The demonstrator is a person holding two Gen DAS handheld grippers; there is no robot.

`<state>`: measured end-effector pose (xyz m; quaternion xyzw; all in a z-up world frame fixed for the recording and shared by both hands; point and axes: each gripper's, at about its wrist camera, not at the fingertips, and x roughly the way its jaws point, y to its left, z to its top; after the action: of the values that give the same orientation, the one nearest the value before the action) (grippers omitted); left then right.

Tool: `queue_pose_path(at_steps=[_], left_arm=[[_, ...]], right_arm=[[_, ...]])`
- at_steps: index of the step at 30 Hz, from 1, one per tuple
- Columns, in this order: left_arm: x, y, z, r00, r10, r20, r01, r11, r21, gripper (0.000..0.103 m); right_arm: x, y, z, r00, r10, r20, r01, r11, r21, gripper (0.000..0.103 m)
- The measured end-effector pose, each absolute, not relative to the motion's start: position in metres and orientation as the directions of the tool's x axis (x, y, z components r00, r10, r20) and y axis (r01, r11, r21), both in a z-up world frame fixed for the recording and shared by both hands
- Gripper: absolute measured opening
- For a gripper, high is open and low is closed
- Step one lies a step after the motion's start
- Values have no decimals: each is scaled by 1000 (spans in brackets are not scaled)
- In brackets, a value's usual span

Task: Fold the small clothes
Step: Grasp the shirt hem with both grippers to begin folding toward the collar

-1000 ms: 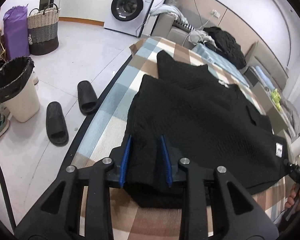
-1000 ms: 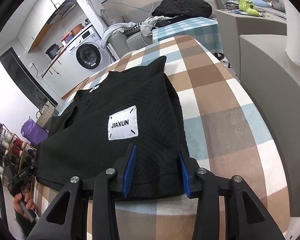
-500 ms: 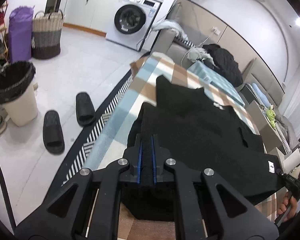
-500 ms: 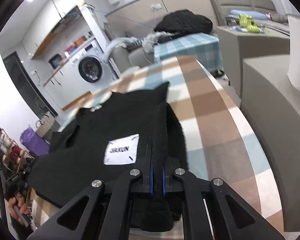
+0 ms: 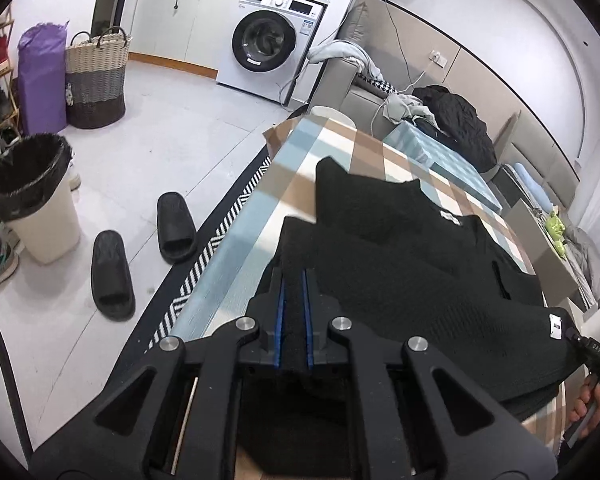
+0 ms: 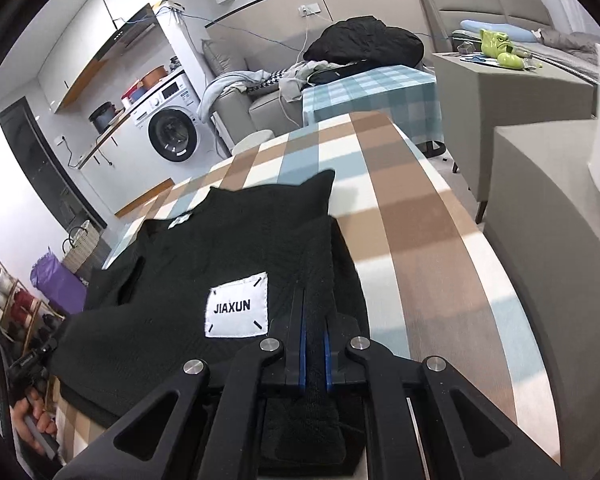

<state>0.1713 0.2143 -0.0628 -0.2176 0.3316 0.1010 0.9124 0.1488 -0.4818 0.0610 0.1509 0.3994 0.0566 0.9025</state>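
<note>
Since a second ago, both pairs of fingers closed from wide open onto the near hem, and the hem raised off the cloth. Left gripper (image 5: 293, 316) pinched shut on a fold of the black garment (image 5: 400, 256) at its near-left corner; right gripper (image 6: 314, 354) likewise clamped on a ridge of the same garment (image 6: 236, 248) just right of the white JIAXUN patch (image 6: 238, 306). Garment spread across the checked tabletop (image 6: 416, 240), collar end away from the grippers, far corners lying flat. Left of the garment, only a narrow strip of bare tabletop (image 5: 236, 272) before the edge, then a zigzag rug border (image 5: 216, 248) and open floor with two black slippers (image 5: 140, 248) and a lined bin (image 5: 32, 196). Right of the garment, a broad bare band of checks up to the tabletop's edge, a grey cabinet (image 6: 540, 240) close beyond. Past the collar, more bare checks up to the far edge.
</note>
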Motion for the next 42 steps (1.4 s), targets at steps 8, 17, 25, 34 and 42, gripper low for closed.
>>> queue_pose_path(at_steps=[8,17,25,34,42], left_arm=[[196,218,-79,695,19,-719,-334,894,-299,17],[210,225,-76,721,6,-692,-321,889,-326,32],[225,230,-53,795,36,-606,-308,884,-351,1],[271,239,-70,723,56,-688,-379,865,-329,3],[239,237,-81,699,36,-714,-378,867,-326,42]], right_arm=[[165,-482,44,607,225,-762,33,951,307,14],[187,-479,49,620,237,-748,34,944,327,34],[197,-473,77,722,258,-641,-23,936,351,3],[246,-469,48,621,194,-759,105,939,326,10],[196,-495,39,588,335,-736,87,878,470,37]])
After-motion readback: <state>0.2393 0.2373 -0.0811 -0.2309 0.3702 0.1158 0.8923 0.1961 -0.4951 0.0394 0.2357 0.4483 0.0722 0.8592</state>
